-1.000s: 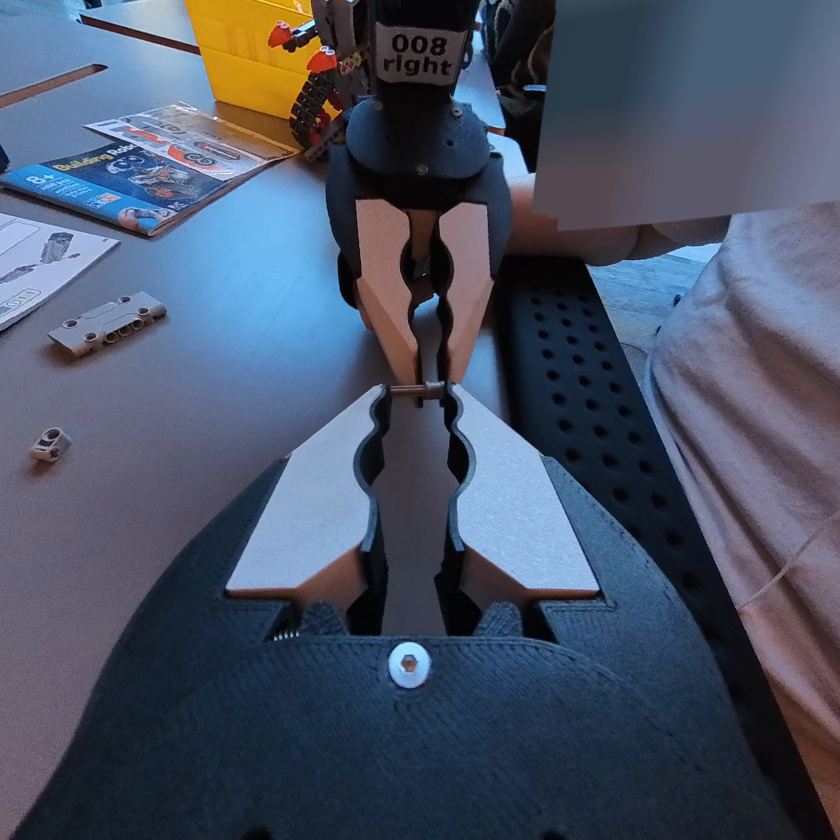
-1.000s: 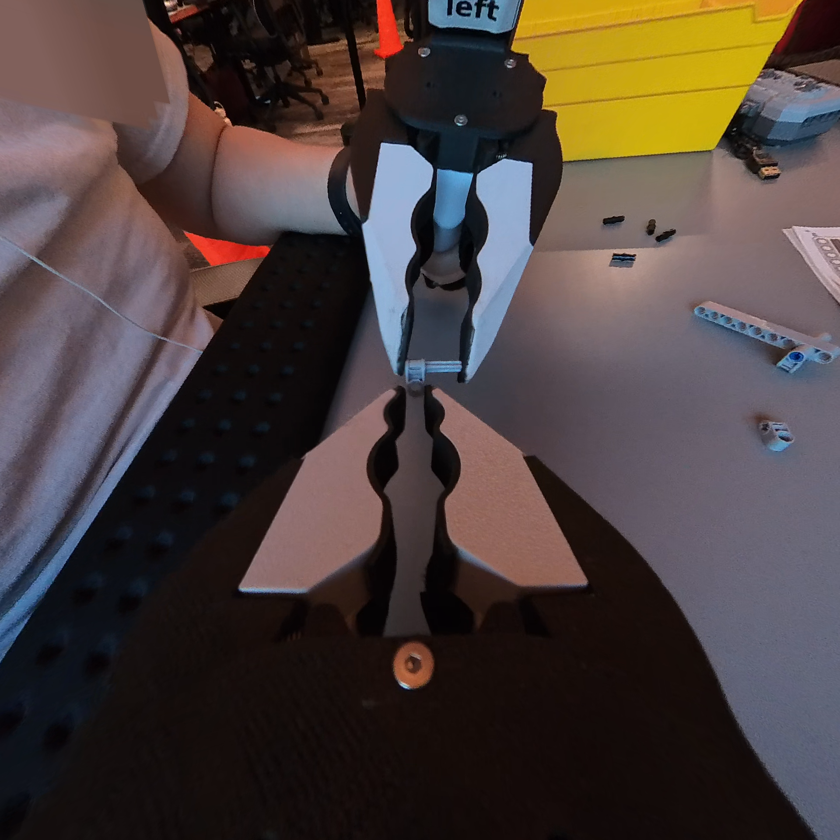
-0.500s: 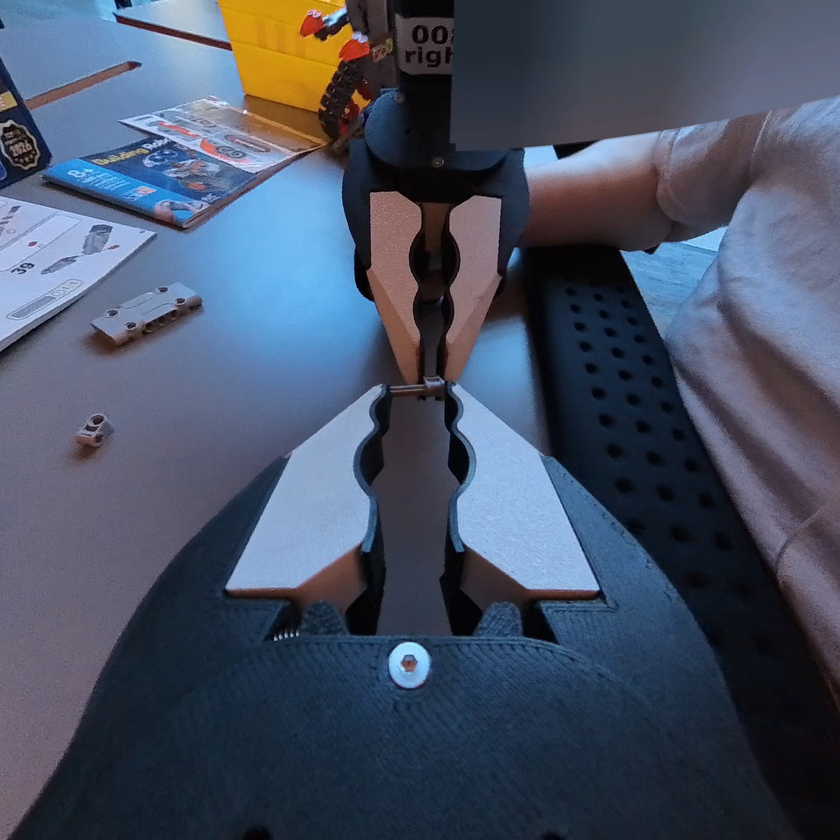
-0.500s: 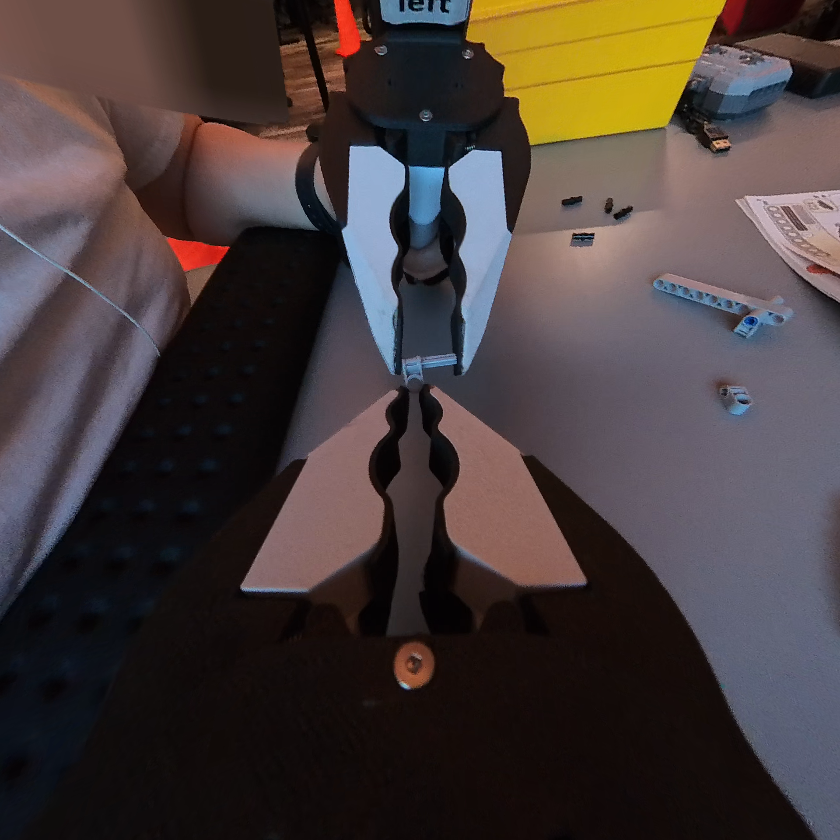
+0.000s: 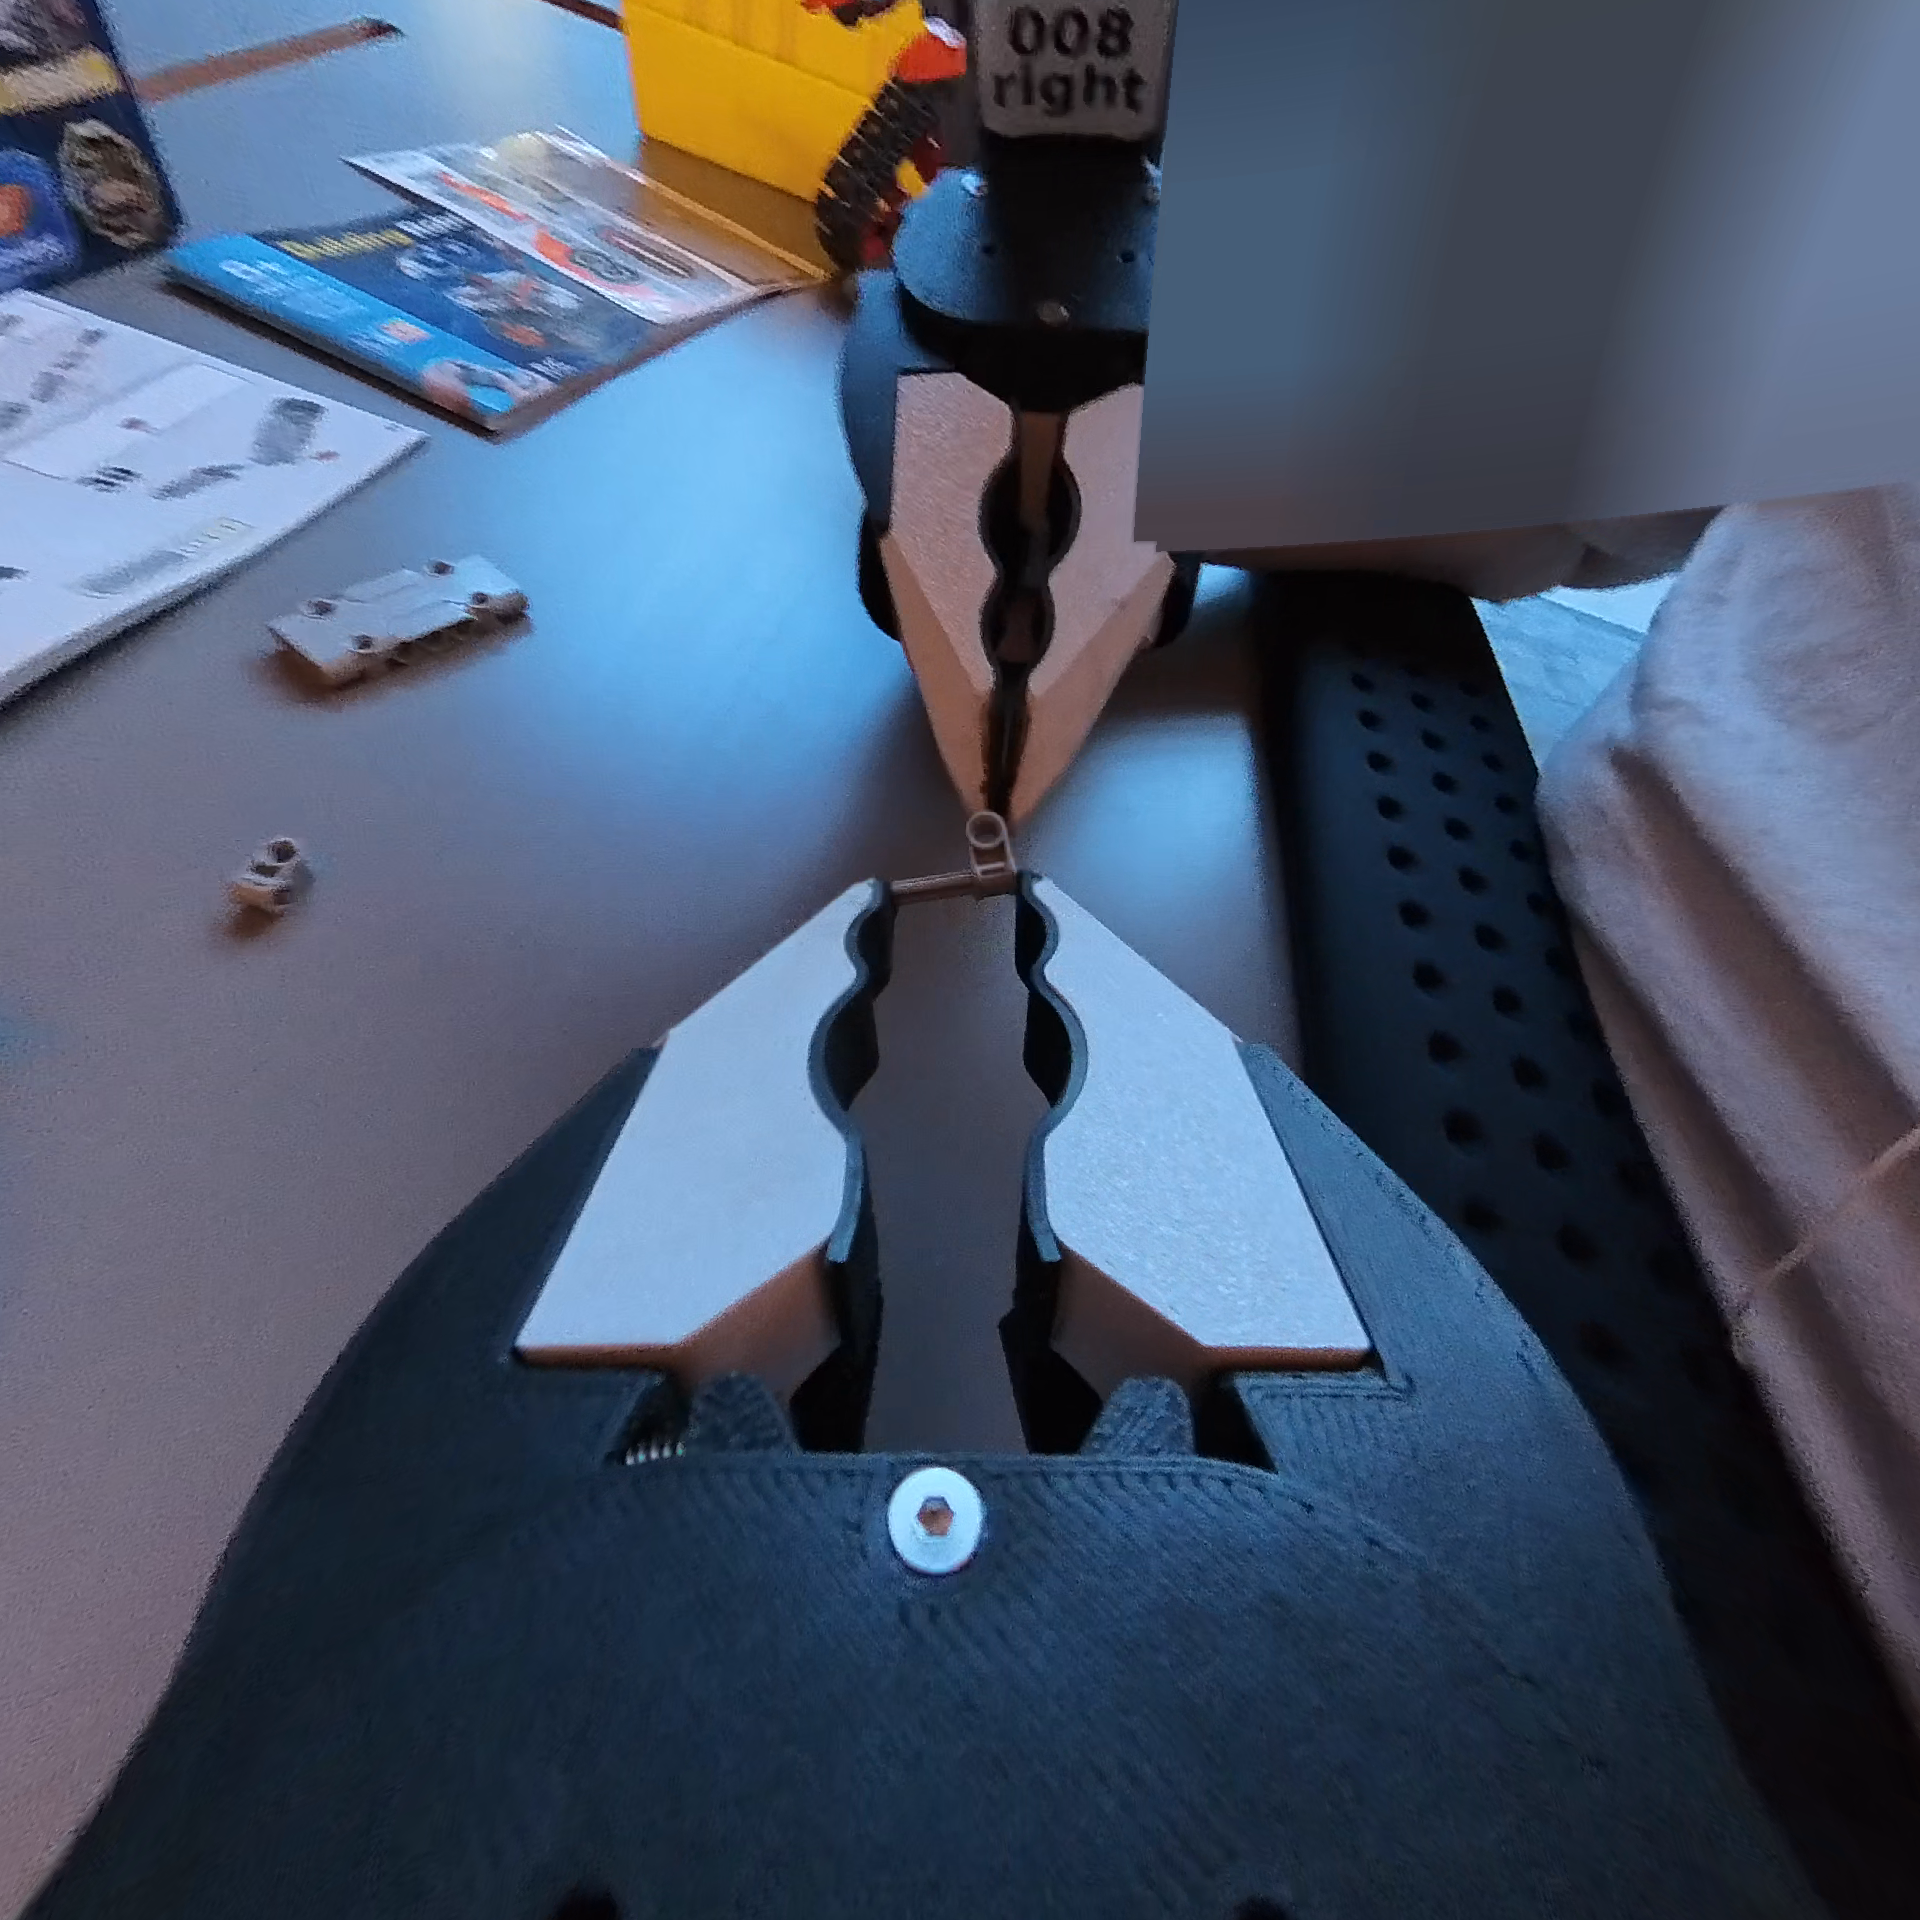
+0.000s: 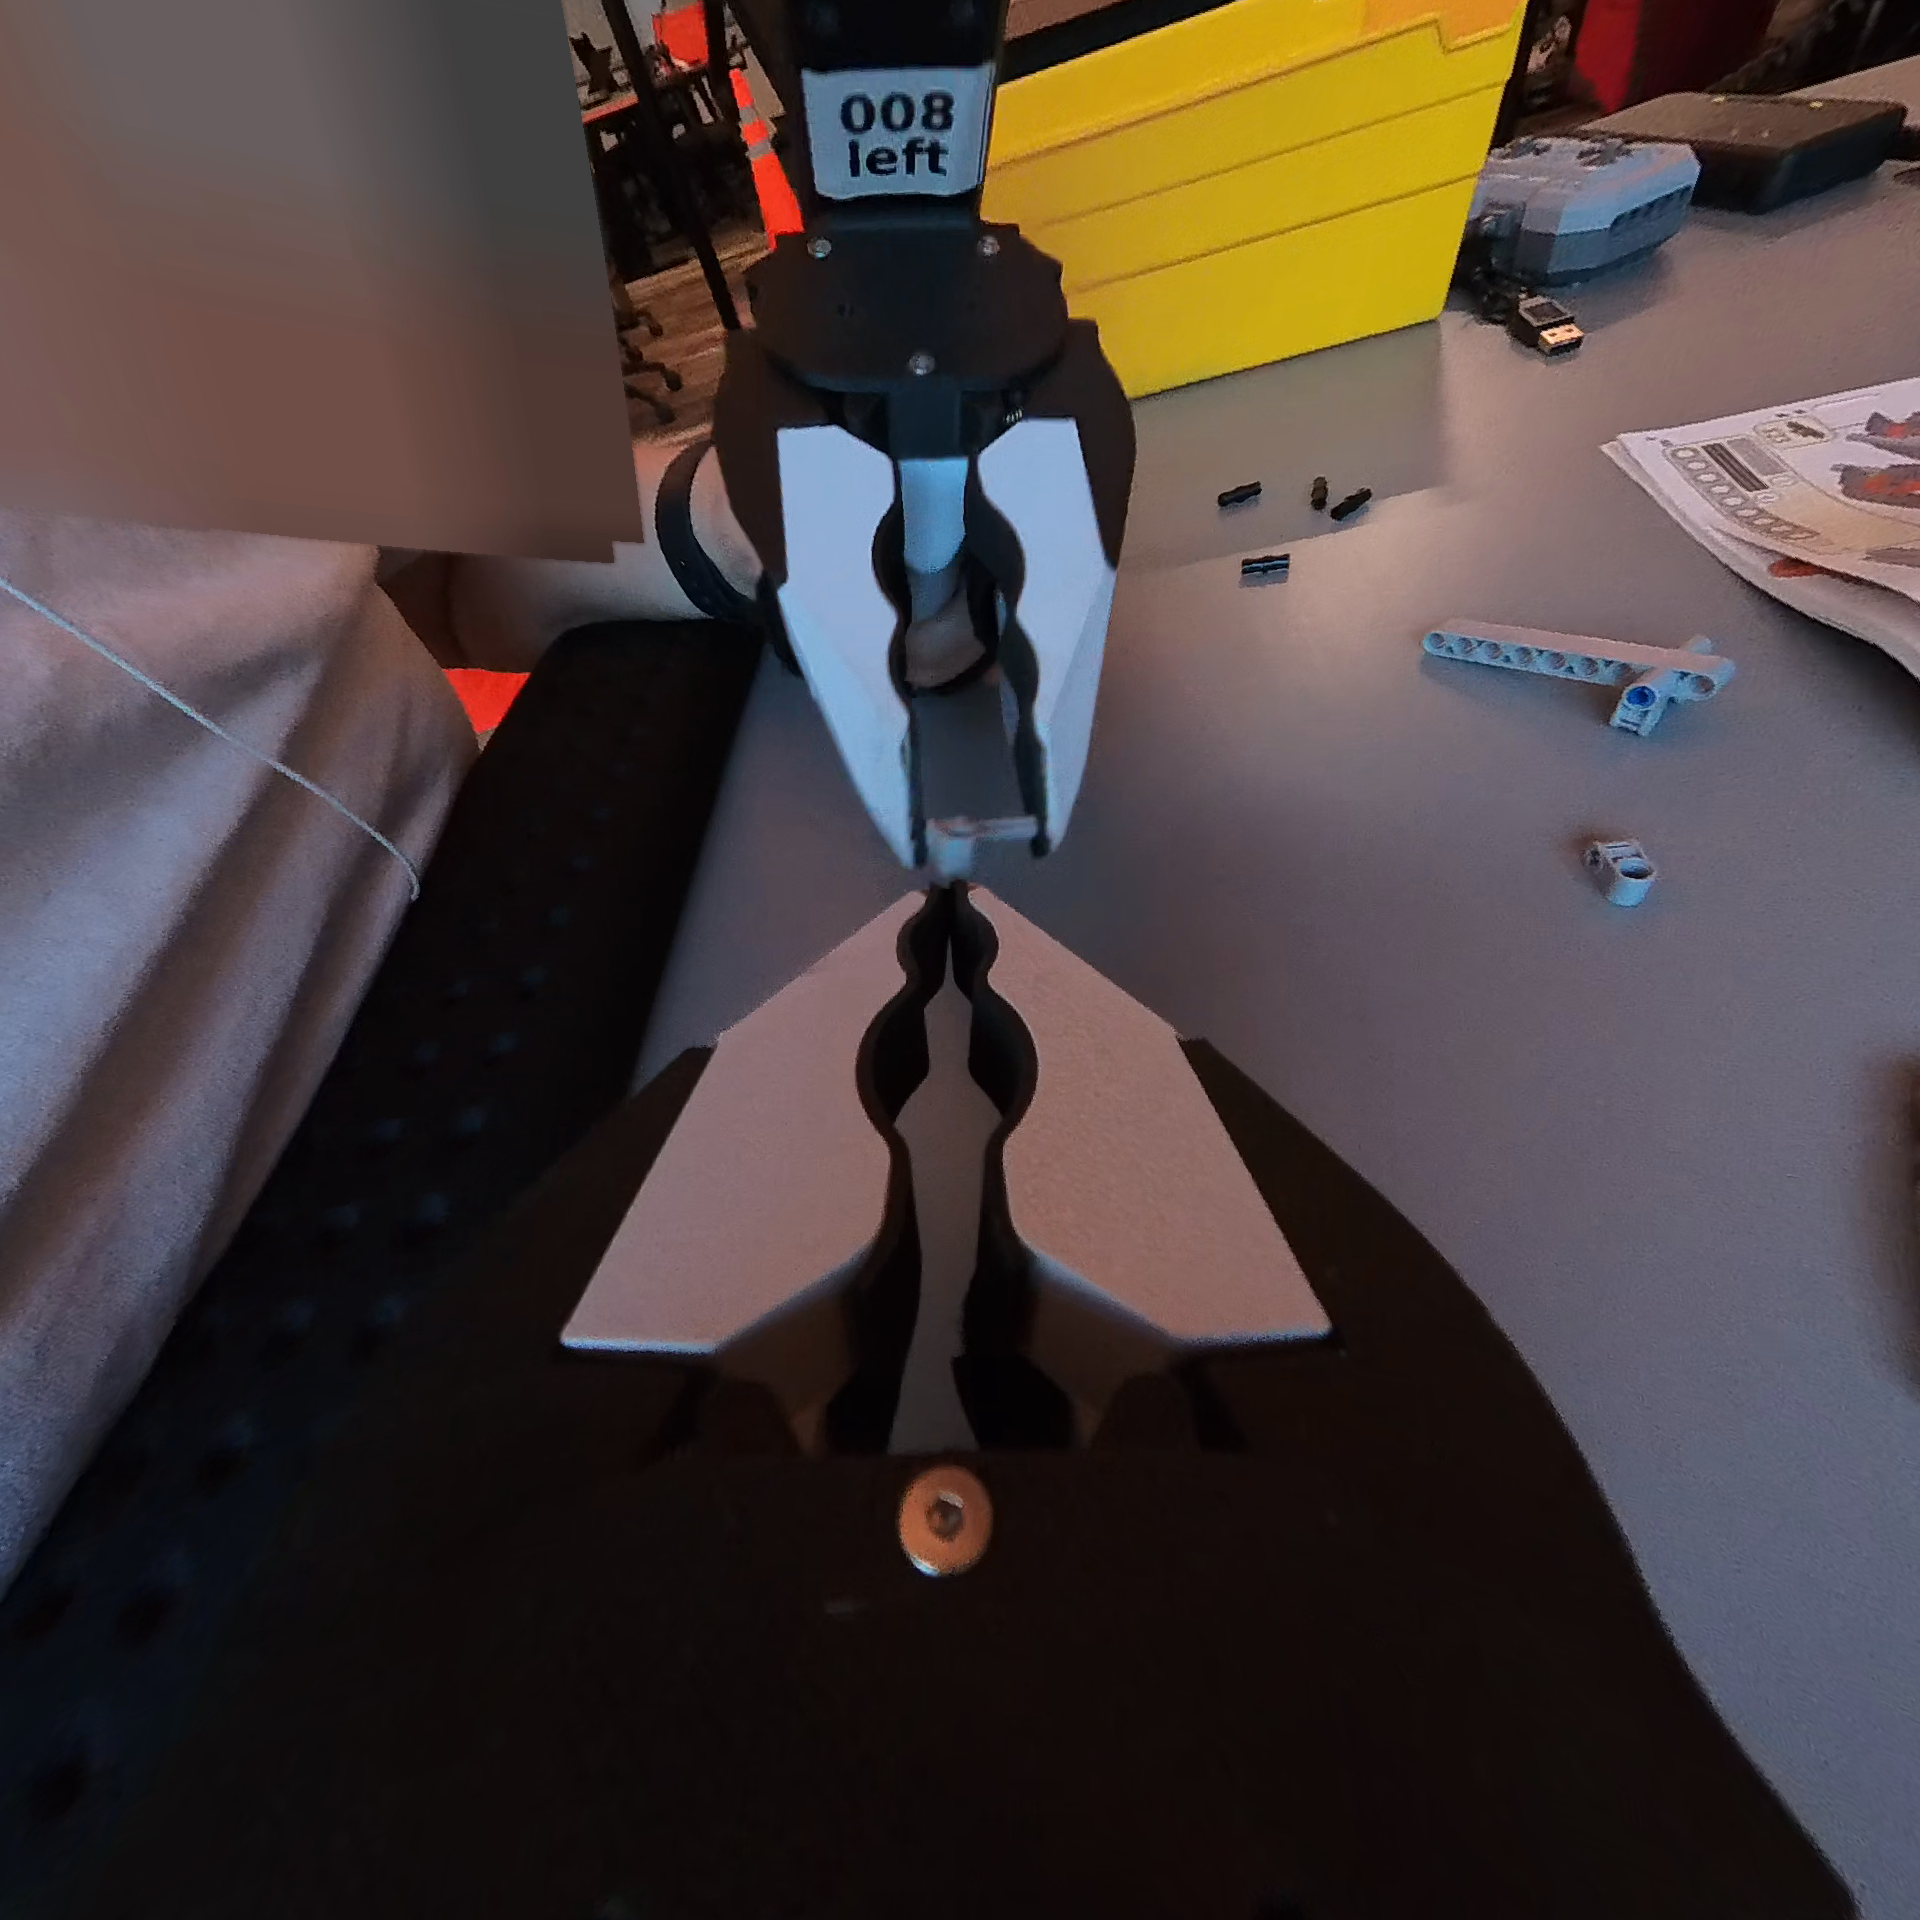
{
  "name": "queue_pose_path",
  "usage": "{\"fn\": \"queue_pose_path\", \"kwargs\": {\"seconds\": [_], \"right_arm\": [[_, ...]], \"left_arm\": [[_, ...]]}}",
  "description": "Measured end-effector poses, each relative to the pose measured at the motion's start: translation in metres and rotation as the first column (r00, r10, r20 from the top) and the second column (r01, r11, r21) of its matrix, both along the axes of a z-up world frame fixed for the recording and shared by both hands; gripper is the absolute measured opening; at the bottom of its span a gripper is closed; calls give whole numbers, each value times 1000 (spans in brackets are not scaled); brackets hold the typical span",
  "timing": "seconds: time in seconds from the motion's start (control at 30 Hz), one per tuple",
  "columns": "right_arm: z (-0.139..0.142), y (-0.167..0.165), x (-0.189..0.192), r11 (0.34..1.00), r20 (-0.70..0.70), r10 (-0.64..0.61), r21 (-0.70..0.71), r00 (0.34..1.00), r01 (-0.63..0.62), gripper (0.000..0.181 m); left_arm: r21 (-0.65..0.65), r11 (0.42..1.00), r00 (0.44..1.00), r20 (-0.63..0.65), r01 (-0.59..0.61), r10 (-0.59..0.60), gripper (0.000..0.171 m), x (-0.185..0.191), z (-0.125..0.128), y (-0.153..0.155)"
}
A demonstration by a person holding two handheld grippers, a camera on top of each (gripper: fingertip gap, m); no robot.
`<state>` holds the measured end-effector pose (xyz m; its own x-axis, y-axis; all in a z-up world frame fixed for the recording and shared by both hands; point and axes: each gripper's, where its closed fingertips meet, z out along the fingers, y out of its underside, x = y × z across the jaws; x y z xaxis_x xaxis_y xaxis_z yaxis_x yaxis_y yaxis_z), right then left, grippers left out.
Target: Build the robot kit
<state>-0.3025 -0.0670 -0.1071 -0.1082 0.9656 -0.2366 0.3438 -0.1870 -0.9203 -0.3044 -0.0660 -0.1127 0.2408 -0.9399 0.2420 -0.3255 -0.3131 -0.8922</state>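
Note:
My left gripper [image 5: 958, 886] is shut on a thin grey axle [image 5: 935, 886], held crosswise between its fingertips above the table. A small grey connector [image 5: 987, 840] sits on the axle's right end and sticks up from it. My right gripper [image 5: 1000, 802] faces the left one tip to tip, jaws closed, its tips at the connector's top. In the right wrist view my right gripper [image 6: 951, 896] is shut just below the connector [image 6: 951, 850], with the left gripper [image 6: 977, 836] and axle [image 6: 1003, 828] beyond. I cannot tell whether the right tips pinch the connector or only touch it.
A black perforated mat [image 5: 1455, 935] lies along the table edge by a person's shirt [image 5: 1766, 883]. On the table: a grey flat piece [image 5: 400, 623], a small loose connector [image 5: 272, 871], booklets [image 5: 436, 301], a yellow bin [image 6: 1247, 208], a grey beam assembly [image 6: 1569, 665], black pins [image 6: 1299, 499]. The tips of both grippers are at nearly the same place.
My right gripper's jaws have closed from a narrow gap to shut. The connector now stands up from the axle. Both grippers have shifted slightly over the table.

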Motion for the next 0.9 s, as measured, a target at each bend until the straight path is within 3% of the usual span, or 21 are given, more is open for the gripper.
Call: {"fn": "queue_pose_path", "kwargs": {"seconds": [0.23, 0.37, 0.47, 0.63, 0.9], "right_arm": [[-1, 14, -1, 995, 3, -78, 61, 997, 78, 11], [0, 21, -3, 968, -3, -121, 220, 993, 119, 21], [7, 13, -9, 937, -36, -98, 333, 995, 105, 24], [21, 6, -12, 937, -97, -80, 331, 992, 108, 27], [28, 5, -12, 917, -113, -70, 384, 991, 108, 24]], "left_arm": [[-46, 991, 989, 70, -125, 128, 21, -16, 10, 23], [-20, 984, 976, 123, -176, 177, 21, -24, 21, 33], [44, 989, 977, 169, -141, 131, 21, -19, 34, 24], [168, 981, 989, 128, -101, 80, 21, -12, 37, 14], [268, 963, 996, -76, -17, 39, 21, -4, 11, 4]]}}
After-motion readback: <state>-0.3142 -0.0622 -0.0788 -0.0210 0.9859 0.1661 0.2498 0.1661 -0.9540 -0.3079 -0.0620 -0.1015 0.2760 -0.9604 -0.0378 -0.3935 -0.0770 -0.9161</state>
